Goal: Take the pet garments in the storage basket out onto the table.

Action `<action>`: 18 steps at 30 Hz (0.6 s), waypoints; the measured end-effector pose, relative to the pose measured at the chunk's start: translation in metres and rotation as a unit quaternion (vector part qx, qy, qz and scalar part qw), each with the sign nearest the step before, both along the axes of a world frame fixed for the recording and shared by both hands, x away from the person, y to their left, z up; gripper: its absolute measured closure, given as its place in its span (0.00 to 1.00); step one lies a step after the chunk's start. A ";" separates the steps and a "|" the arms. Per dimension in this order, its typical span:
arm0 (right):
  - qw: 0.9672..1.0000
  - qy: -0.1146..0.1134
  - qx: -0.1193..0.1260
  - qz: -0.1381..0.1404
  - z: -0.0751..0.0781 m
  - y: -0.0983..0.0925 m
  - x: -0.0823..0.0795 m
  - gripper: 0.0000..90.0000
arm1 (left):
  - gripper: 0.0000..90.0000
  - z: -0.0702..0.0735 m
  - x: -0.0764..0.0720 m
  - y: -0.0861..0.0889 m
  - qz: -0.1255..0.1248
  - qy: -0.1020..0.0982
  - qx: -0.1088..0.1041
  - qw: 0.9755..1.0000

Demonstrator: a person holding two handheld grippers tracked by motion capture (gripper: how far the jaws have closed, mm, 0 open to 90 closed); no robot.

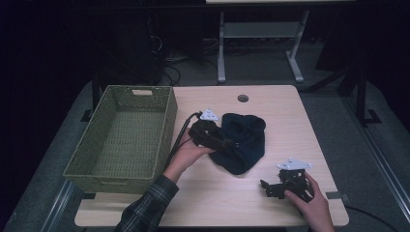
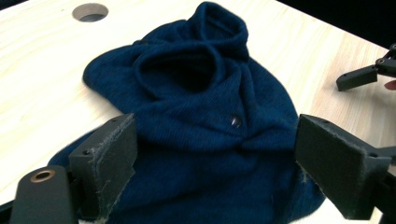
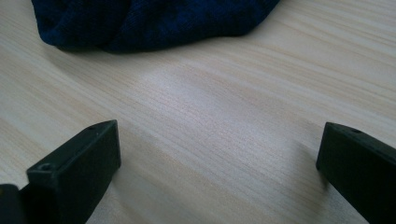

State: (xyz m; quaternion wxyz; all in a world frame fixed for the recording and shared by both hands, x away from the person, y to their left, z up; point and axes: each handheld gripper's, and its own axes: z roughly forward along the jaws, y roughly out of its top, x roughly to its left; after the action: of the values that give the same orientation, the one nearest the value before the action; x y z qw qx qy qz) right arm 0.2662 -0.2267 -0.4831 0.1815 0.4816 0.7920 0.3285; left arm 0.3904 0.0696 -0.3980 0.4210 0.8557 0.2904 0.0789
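You have a light wooden counter [image 1: 290,121]; on it lie a green woven basket [image 1: 123,137] and a dark blue garment [image 1: 244,140].

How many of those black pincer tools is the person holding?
2. The left gripper is at the dark blue garment, mid-table; the right gripper rests near the table's front right.
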 end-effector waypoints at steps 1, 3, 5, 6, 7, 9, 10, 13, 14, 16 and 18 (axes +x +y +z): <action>1.000 0.000 0.000 0.000 0.000 0.000 0.000 0.00 | 0.15 0.000 -0.001 0.003 0.000 -0.001 0.002 1.000; 1.000 0.000 0.000 0.000 0.000 0.000 0.000 0.00 | 0.15 -0.002 -0.004 0.007 0.004 0.001 0.004 1.000; 1.000 0.000 0.000 0.000 0.000 0.000 0.000 0.00 | 0.15 -0.004 -0.007 0.011 0.005 0.004 0.005 1.000; 1.000 0.000 0.000 0.000 0.000 0.000 0.000 0.00 | 0.15 -0.005 -0.008 0.012 0.007 0.005 0.003 1.000; 1.000 0.000 0.000 0.000 0.000 0.000 0.000 0.00 | 0.15 -0.006 -0.010 0.014 0.007 0.008 0.004 1.000; 1.000 0.000 0.000 0.000 0.000 0.000 0.000 0.00 | 0.15 -0.008 -0.013 0.018 0.009 0.007 0.012 1.000; 1.000 0.000 0.000 0.000 0.000 0.000 0.000 0.00 | 0.15 -0.010 -0.017 0.020 0.010 0.007 0.012 1.000; 1.000 0.000 0.000 0.000 0.000 0.000 0.000 0.00 | 0.15 -0.012 -0.021 0.020 0.012 0.008 0.014 1.000; 1.000 0.000 0.000 0.000 0.000 0.000 0.000 0.00 | 0.15 -0.012 -0.023 0.021 0.012 0.008 0.017 1.000; 1.000 0.000 0.000 0.000 0.000 0.000 0.000 0.00 | 0.15 -0.013 -0.026 0.023 0.011 0.008 0.017 1.000; 1.000 0.000 0.000 0.000 0.000 0.000 0.000 0.00 | 0.15 -0.013 -0.030 0.025 0.015 0.006 0.019 1.000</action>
State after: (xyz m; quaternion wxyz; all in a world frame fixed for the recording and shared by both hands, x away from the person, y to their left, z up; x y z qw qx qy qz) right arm 0.2662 -0.2268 -0.4831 0.1815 0.4816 0.7920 0.3283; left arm 0.3601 0.0943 -0.4112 0.4015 0.8595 0.3045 0.0853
